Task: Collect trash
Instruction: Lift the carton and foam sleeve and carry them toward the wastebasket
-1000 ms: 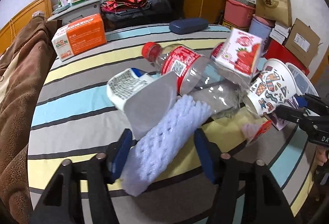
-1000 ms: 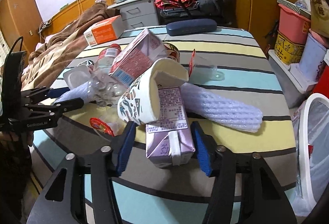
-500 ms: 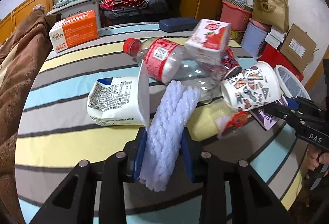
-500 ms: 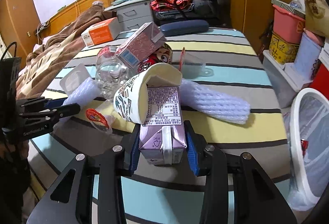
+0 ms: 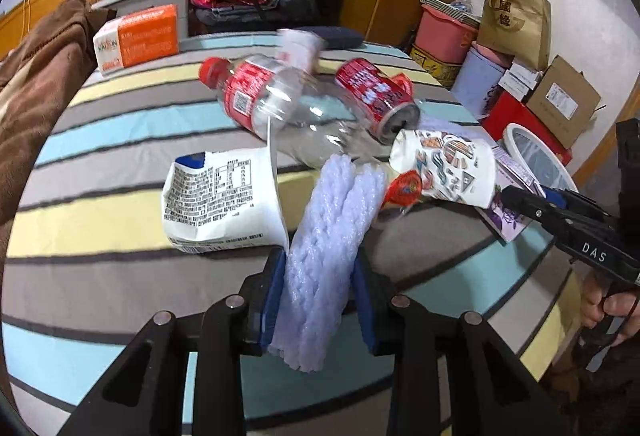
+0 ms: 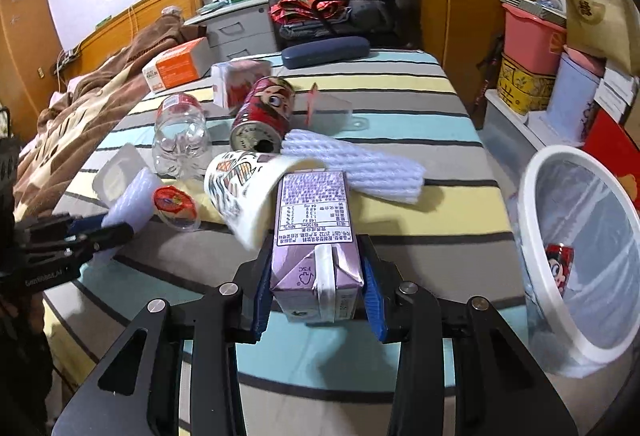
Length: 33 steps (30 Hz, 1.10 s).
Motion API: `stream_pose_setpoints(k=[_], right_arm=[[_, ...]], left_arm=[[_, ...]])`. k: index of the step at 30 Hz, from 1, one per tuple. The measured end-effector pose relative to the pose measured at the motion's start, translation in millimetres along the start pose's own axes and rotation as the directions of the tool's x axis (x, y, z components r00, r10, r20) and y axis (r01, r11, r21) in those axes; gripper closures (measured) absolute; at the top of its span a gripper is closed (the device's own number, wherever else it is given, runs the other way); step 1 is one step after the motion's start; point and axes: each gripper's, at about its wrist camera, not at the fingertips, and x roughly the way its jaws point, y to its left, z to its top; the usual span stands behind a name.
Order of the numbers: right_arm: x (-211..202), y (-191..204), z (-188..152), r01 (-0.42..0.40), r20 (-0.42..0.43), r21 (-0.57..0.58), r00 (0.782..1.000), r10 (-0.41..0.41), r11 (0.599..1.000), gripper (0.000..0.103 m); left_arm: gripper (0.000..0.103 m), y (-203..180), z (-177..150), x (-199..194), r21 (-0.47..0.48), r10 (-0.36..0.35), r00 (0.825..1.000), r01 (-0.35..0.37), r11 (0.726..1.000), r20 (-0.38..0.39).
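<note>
We have the left gripper (image 5: 320, 296) clamped on the white foam net sleeve (image 5: 324, 236), low over the striped bed cover (image 5: 100, 203). Our right gripper (image 6: 318, 296) squeezes the purple drink carton (image 6: 314, 236), with the patterned paper cup (image 6: 244, 191) tipped against it. A blurred carton (image 5: 298, 45), strawberry-printed as far as we can tell, sits behind the plastic bottle (image 5: 288, 107). The white bin (image 6: 580, 236) stands beside the bed
</note>
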Motion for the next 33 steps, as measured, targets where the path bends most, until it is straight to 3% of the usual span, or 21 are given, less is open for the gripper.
stream_pose_setpoints(k=[7,10,11,15,18,21,26,33], right_arm=[[-5.5,-4.5,-6.1,0.002,0.007,0.017,1.0,-0.002,1.0,0.063],[-6.9,-7.0,-9.1,0.009,0.006,0.028,1.0,-0.009,1.0,0.063],[-8.1,-7.2,-9.9,0.009,0.009,0.03,1.0,-0.009,1.0,0.063],[-10.1,-10.2,-14.6,0.008,0.011,0.042,1.0,-0.009,0.999,0.063],[-13.1,-12.2,-17.5,0.012,0.017,0.044,1.0,-0.013,0.999,0.063],[-16.0,-15.4,-19.6,0.008,0.025,0.054,1.0,-0.009,0.999,0.064],[-16.5,-22.2,-24.3,-0.023,0.029,0.086,0.999,0.021,0.996,0.064],[-23.3,-24.9,-26.7,-0.038,0.059,0.106,0.998,0.031,0.994,0.064]], left_arm=[[0.058,-8.3,-8.1,-2.3,0.002,0.027,1.0,-0.027,1.0,0.004],[0.042,-11.9,-14.2,-2.6,0.0,0.026,1.0,-0.026,1.0,-0.005],[0.041,-12.7,-15.6,-3.3,-0.002,0.028,1.0,-0.028,1.0,0.001],[0.043,-15.1,-17.4,-2.4,-0.005,0.067,0.998,-0.067,0.998,0.007],[0.063,-20.6,-19.7,-3.6,-0.001,0.064,0.998,-0.064,0.998,0.009],[0.066,-22.9,-22.8,-4.8,-0.016,0.076,0.997,-0.076,0.997,0.012],[0.067,-29.2,-25.7,-7.5,-0.045,0.017,1.0,-0.017,0.999,0.013],[0.068,-49.6,-24.4,-12.6,-0.036,0.0,0.999,0.002,0.999,0.036]])
